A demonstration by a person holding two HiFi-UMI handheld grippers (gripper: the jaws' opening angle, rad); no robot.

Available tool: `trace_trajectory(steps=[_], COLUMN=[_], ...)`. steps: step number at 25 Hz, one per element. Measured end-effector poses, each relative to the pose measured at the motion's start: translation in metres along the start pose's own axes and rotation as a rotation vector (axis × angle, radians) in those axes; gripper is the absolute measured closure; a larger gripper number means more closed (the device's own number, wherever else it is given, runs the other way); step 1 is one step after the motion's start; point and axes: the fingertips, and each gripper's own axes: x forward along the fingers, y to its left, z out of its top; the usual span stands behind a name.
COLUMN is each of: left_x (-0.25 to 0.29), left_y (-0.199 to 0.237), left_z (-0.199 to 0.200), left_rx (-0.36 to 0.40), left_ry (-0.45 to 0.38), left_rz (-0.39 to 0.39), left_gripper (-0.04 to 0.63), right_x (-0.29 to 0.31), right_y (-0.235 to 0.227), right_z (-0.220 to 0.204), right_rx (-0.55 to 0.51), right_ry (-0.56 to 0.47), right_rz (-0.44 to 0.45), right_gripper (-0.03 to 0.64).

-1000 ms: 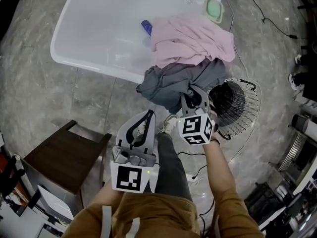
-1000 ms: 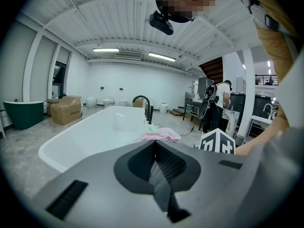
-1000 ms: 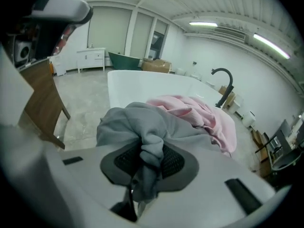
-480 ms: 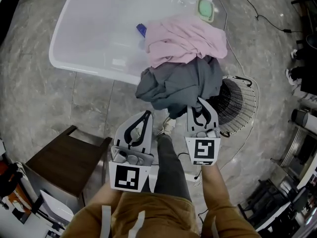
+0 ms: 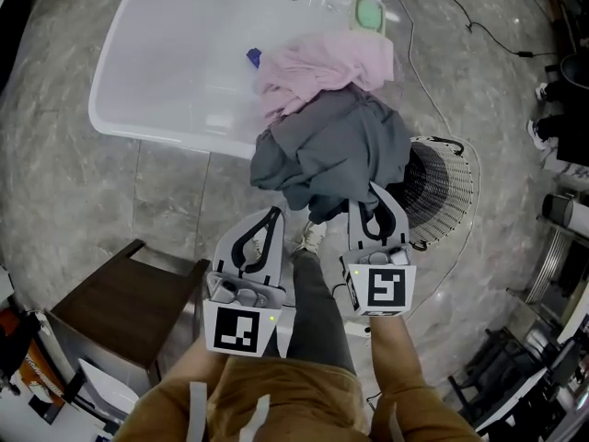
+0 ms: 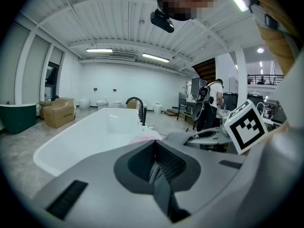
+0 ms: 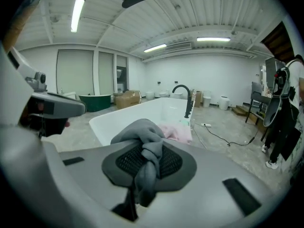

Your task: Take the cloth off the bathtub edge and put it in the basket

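Nearest, at the left: left gripper (image 5: 272, 214), level with a dark wooden stool (image 5: 120, 302) farther left, fingers pressed together on nothing. No change there over the last second.

Just to its right: right gripper (image 5: 373, 190), fingers pinching a twisted fold of the grey cloth (image 5: 336, 145). In the right gripper view, fold squeezed between the ribbed pads and trailing down out of them. Jaws just been closing, so a firmer pinch now than a second ago. Also raised and rolled since then: marker cube now flat and facing up, no longer tilted aside.

Effect on the cloth: near hem drawn up with the gripper, bulk gathered and bunched higher than before. Far part draped on the near rim of the bathtub (image 5: 166, 134), touching the pink cloth (image 5: 322, 67) that lies beyond it, across the rim and into the tub. So: grasp secured, lift begun, cloth not yet clear of the edge.

Right of the hanging fabric: wire basket (image 5: 451, 191) on the floor, its left side hidden under the grey cloth. Short carry left, probably: more lift, a swing to the right, then release over the opening. Likely snag: pink cloth dragged along where the two fabrics meet.

Farthest: green dish (image 5: 370, 14) on the tub's far end.
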Motion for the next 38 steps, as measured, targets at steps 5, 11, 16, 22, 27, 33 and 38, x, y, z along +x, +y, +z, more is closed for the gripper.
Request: trace_trajectory(steps=[5,11,16,22,27,33,38], left_x=[-0.005,-0.003,-0.019,-0.043,-0.063,-0.085,-0.104], left_y=[0.004,0.008,0.015,0.012,-0.001,-0.016,-0.023], left_z=[0.002,0.028,0.07,0.142,0.19,0.234,0.252], left_rx=[-0.017,-0.012,-0.029,-0.007,0.033,0.056,0.084], left_ry=[-0.007,-0.04,-0.071,-0.167,-0.233,-0.3,-0.347], left_rz=[0.015,0.013,0.016,0.011,-0.018,-0.044,-0.066], left_gripper=[0.589,0.589,0.589,0.589,0.589,0.589,0.589], right_x=[-0.023,-0.04,-0.073,-0.133,-0.191,-0.258,-0.307], right_y=[-0.005,-0.016,-0.02,-0.034,-0.042,-0.045,-0.031], right_z=[0.039,0.089,0.158,0.245,0.303,0.362,0.393], right_rx=[0.044,0.032,0.019,-0.025,-0.053,-0.085,-0.108], right_ry=[-0.094,-0.167,-0.241,-0.364,-0.464,-0.577,-0.665], right_rz=[-0.013,-0.029,-0.045,-0.096,-0.148,-0.197,-0.223], right_gripper=[0.555,0.555,0.555,0.557,0.557,0.56,0.561])
